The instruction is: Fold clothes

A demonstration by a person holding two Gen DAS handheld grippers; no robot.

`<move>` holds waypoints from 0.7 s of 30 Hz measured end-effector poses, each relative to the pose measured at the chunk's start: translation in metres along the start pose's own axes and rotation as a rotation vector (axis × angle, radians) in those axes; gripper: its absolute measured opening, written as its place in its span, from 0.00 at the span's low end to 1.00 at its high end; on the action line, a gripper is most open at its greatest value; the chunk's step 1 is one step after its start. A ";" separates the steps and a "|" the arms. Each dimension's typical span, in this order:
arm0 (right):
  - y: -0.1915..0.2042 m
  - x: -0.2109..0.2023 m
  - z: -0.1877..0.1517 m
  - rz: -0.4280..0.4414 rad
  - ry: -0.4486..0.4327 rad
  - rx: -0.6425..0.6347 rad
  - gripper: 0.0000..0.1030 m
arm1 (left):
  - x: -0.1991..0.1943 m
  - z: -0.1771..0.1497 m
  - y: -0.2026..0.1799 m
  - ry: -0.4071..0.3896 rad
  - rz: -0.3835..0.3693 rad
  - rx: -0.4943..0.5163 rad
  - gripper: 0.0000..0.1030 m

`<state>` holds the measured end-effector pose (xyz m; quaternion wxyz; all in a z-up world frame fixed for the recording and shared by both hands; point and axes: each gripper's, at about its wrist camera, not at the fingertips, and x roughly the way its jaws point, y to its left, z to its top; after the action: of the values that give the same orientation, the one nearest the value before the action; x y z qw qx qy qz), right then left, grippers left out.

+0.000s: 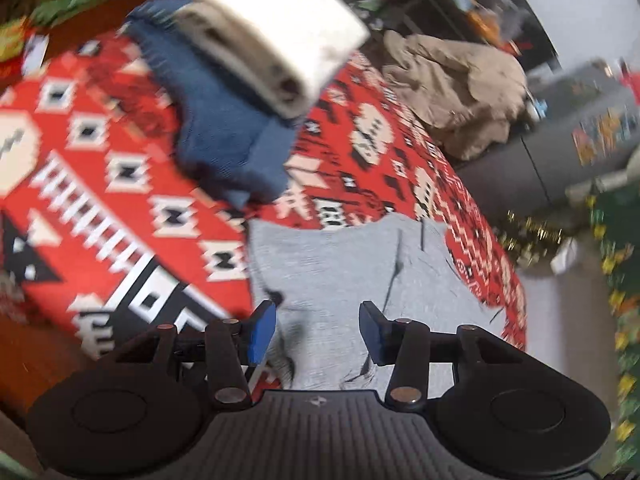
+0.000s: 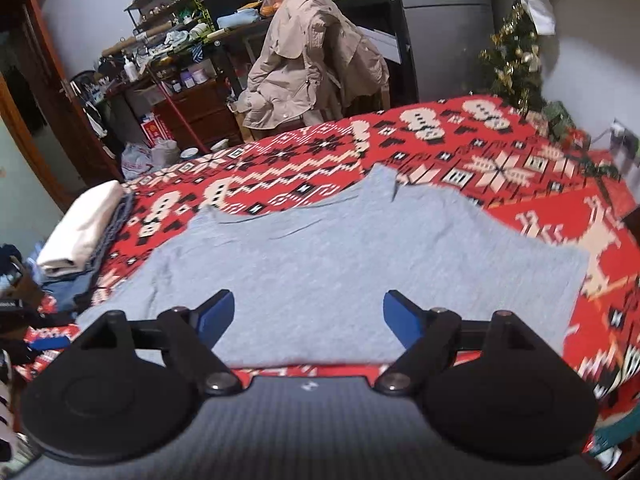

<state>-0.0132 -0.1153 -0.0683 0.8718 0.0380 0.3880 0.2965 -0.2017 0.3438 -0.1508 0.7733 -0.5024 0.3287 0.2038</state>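
Spread on a red patterned blanket (image 2: 500, 152), the half-folded grey T-shirt (image 2: 340, 248) is seen beneath both empty, open tools (image 1: 317, 332) (image 2: 308, 320), where a one-layer pinch could undo the fold.

A red patterned blanket (image 2: 500, 168) with white and black geometric figures covers the wide surface in the foreground, and past its far edge a beige jacket (image 2: 316, 64) hangs over a chair. Behind that, against a pale wall (image 2: 92, 12), a dark cluttered table (image 2: 240, 32) and metal shelves (image 2: 168, 8) stand crowded with bottles, bags and small items, with a wooden drawer unit (image 2: 200, 112) underneath and a reddish-brown wooden door frame (image 2: 44, 80) at the left. Near the blanket's far right corner a small decorated Christmas tree (image 2: 516, 56) with gold tinsel stands beside a tall grey cabinet (image 2: 444, 20).
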 end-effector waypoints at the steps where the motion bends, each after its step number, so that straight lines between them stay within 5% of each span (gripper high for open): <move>1: 0.002 -0.001 -0.002 0.003 0.001 0.001 0.82 | 0.001 -0.001 0.003 0.003 0.001 -0.010 0.44; 6: 0.008 -0.010 -0.011 0.010 0.003 -0.007 0.83 | 0.014 -0.007 -0.001 0.012 0.031 0.008 0.44; 17: -0.009 -0.010 -0.013 0.005 0.016 0.052 0.87 | 0.043 -0.031 -0.064 -0.072 0.392 0.291 0.38; 21: -0.021 -0.003 -0.016 0.012 0.027 0.085 0.87 | 0.053 -0.042 -0.078 -0.121 0.531 0.367 0.14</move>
<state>-0.0158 -0.1368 -0.0829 0.8622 0.0734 0.4118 0.2856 -0.1270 0.2726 -0.1508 0.7889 -0.2385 0.4330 0.3652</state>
